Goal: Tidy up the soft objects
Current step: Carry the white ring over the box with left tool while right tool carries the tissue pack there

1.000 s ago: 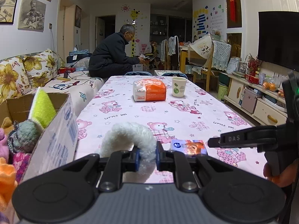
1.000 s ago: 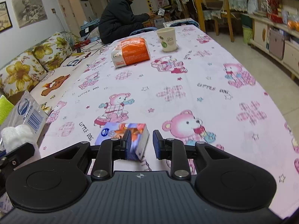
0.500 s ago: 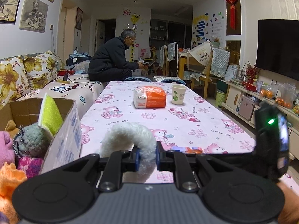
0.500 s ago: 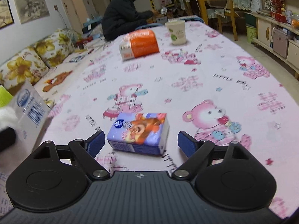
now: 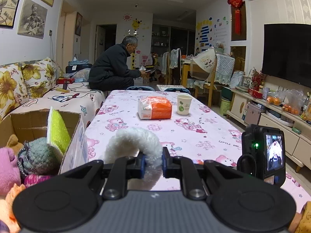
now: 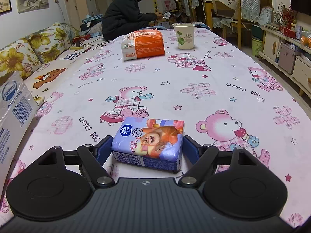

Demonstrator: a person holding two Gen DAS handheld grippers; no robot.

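My left gripper is shut on a white fluffy ring, held just above the table's near edge, right of the cardboard box. The box holds several soft things: a pink plush, a grey-green woolly ball and a yellow-green sponge. A blue Vinda tissue pack with a cartoon bear lies flat on the tablecloth. My right gripper straddles it, jaws wide and closing, one pad close on either side of the pack.
Farther up the pink bear-print tablecloth lie an orange-and-white tissue pack and a paper cup. The box's printed wall stands at the left. A person sits on the sofa beyond the table. A TV cabinet runs along the right.
The right gripper went from nearly shut beside the blue pack to wide open, then slid forward and down so the pack sits between its fingers. The left gripper kept holding the white ring.
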